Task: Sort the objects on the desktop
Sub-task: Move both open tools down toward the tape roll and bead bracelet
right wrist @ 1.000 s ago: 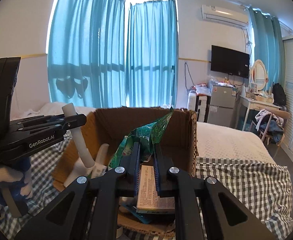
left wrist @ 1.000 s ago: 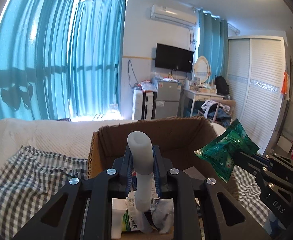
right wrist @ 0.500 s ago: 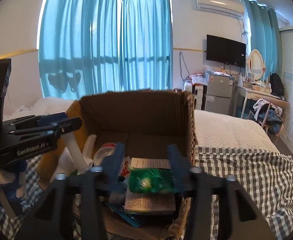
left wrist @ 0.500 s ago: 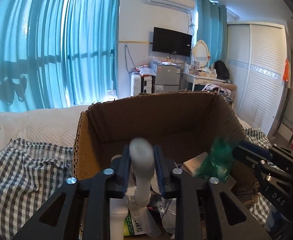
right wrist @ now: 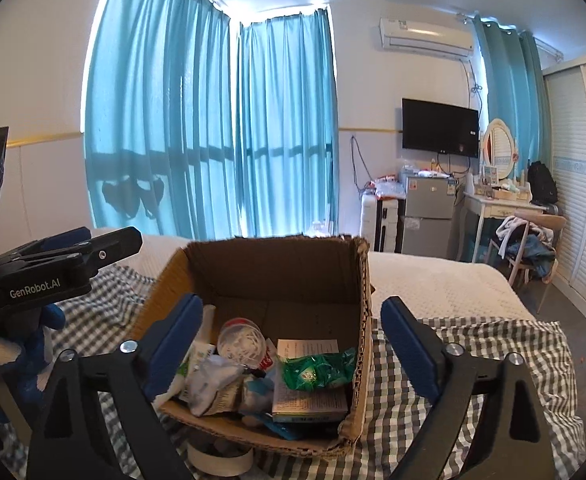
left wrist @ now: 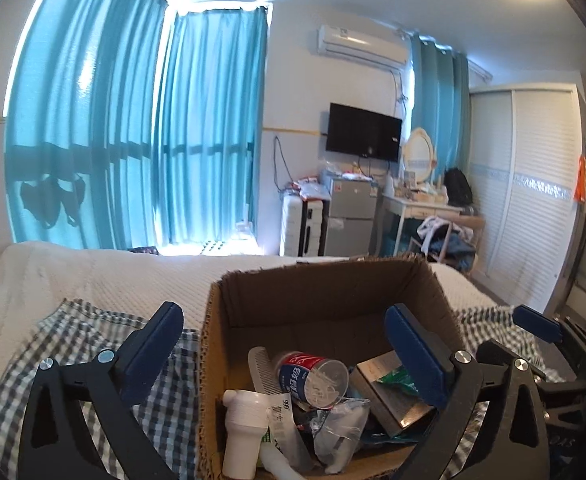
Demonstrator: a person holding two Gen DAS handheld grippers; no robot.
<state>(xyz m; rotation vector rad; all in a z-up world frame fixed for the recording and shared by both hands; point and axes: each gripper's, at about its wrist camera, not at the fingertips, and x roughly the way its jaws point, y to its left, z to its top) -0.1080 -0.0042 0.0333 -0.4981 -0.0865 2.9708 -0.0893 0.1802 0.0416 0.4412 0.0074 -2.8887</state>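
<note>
Cardboard box (right wrist: 363, 320) sits on the checked cloth (right wrist: 473, 364) and already holds the green snack packet (right wrist: 317, 372) and the white tube (left wrist: 243, 432). Left gripper (left wrist: 293, 344) and right gripper (right wrist: 291, 340) have just been opening; both jaws stand wide with nothing between them. I think both should lift straight up, clear of the box walls. Room is free on the cloth right of the box.

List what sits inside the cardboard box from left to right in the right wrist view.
White tube → clear round container → green packet, which lies on a printed box against the cardboard box's right wall.
</note>
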